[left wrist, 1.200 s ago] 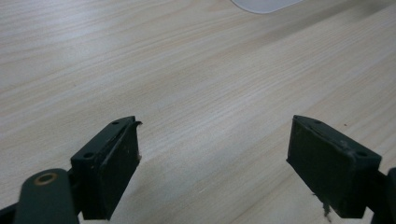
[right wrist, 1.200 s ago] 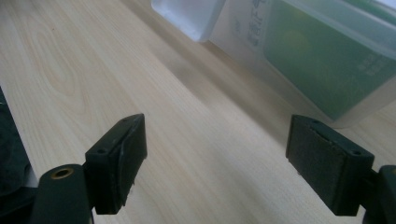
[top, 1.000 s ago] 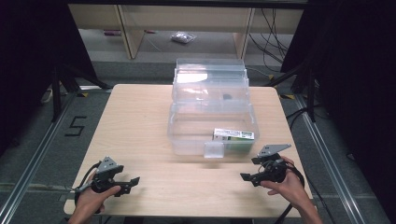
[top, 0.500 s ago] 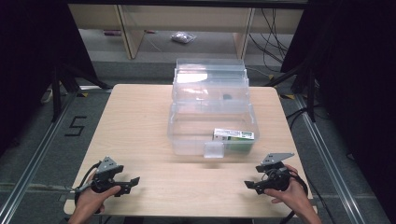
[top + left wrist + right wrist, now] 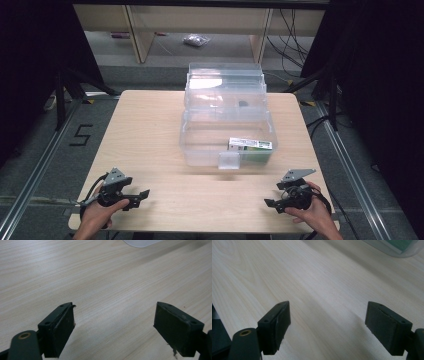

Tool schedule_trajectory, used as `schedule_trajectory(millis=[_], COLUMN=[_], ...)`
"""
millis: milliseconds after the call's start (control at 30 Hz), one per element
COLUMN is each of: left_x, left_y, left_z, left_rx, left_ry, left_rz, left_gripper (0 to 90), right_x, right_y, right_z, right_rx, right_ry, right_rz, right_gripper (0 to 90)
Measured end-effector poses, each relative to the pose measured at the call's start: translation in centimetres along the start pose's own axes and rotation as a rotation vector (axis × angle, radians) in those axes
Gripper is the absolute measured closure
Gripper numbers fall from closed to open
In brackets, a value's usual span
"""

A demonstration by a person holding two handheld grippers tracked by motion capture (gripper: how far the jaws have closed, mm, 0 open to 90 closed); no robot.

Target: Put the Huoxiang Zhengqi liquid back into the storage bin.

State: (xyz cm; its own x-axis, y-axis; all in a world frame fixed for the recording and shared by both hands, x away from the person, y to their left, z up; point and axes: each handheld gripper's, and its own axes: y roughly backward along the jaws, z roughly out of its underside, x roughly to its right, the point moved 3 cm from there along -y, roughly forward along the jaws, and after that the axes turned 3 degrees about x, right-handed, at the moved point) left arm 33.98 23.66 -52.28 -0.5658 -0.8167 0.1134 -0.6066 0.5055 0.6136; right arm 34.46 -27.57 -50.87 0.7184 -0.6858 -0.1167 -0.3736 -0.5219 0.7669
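i held both the left gripper [image 5: 141, 195] and right gripper [image 5: 270, 204] wide open and empty, well short of the clear box [image 5: 200, 145].

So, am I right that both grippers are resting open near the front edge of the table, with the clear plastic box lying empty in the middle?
Not quite: the clear plastic box is not empty. The high view shows a green and white carton inside it, at its front right. The rest holds: the left gripper and the right gripper are both open near the front edge of the table.
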Motion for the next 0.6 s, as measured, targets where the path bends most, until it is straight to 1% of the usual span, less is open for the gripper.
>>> schedule_trajectory(millis=[33,67,100,133,167,267,300,400,433,467,500,600], left_x=[0.00,0.00,0.02,0.03,0.03,0.02,0.03,0.04,0.04,0.04,0.05,0.07], left_y=[0.01,0.01,0.00,0.01,0.03,0.00,-0.01,0.00,0.00,-0.01,-0.02,-0.03], left_z=[-0.01,0.00,-0.01,-0.01,-0.02,-0.01,0.00,-0.02,-0.01,-0.01,0.00,-0.01], left_rx=[-0.001,-0.001,0.000,0.001,0.000,0.001,-0.001,0.000,0.000,0.000,0.000,0.001], left_ry=[-0.001,-0.001,0.000,0.000,-0.002,0.000,0.001,-0.001,-0.001,0.000,0.000,0.001], left_rz=[0.000,0.000,0.000,0.000,0.000,0.000,0.000,0.000,0.000,0.000,0.000,0.000], left_gripper=[16.0,16.0,16.0,16.0,16.0,16.0,16.0,16.0,16.0,16.0,16.0,16.0], right_x=[-0.05,0.07,0.05,0.05,0.02,-0.04,-0.07,0.00,-0.07,-0.02,-0.07,-0.09], right_y=[-0.15,-0.15,-0.28,-0.12,-0.27,-0.24,-0.26,-0.27,-0.12,-0.04,-0.17,-0.19], right_z=[0.05,0.17,0.21,0.24,0.26,0.29,0.30,0.32,0.28,0.30,0.32,0.33], right_rx=[0.010,-0.007,0.007,-0.008,0.007,0.002,0.003,0.004,-0.007,-0.018,-0.002,-0.001], right_ry=[-0.003,0.020,0.019,0.019,0.018,0.013,0.008,0.012,-0.005,0.000,-0.005,-0.005], right_rz=[0.002,0.008,0.015,0.026,0.026,0.024,0.016,0.019,0.015,0.014,0.016,0.016], right_gripper=[21.5,21.5,21.5,21.4,21.5,21.5,21.5,21.5,21.5,21.5,21.4,21.4])
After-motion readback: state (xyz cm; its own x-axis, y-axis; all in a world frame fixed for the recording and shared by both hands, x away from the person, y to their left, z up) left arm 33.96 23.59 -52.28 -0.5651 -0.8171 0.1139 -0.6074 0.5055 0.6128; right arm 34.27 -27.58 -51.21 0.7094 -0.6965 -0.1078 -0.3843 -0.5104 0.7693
